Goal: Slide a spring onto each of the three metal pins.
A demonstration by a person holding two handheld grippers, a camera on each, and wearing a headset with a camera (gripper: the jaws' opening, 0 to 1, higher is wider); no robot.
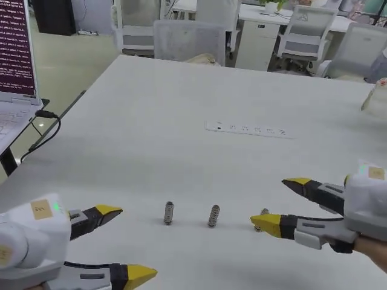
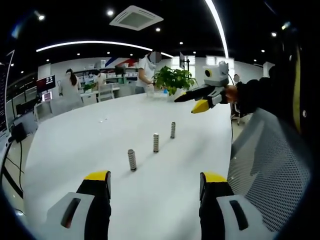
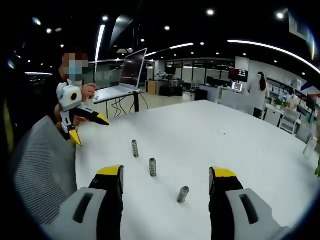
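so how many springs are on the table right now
3, in a row on the table: left spring nearest the left gripper, middle spring, and right spring, which looks tilted, by the right gripper.

Springs [image 3: 153, 167]: three, in one row on the bench [image 1: 181, 103]; bench: one; hand-held tools: two, the left tool [image 1: 132, 241] and the right tool [image 1: 274, 202], two yellow-tipped jaws apiece; laptop [image 1: 13, 66]: one; power strip [image 1: 248, 128]: one.
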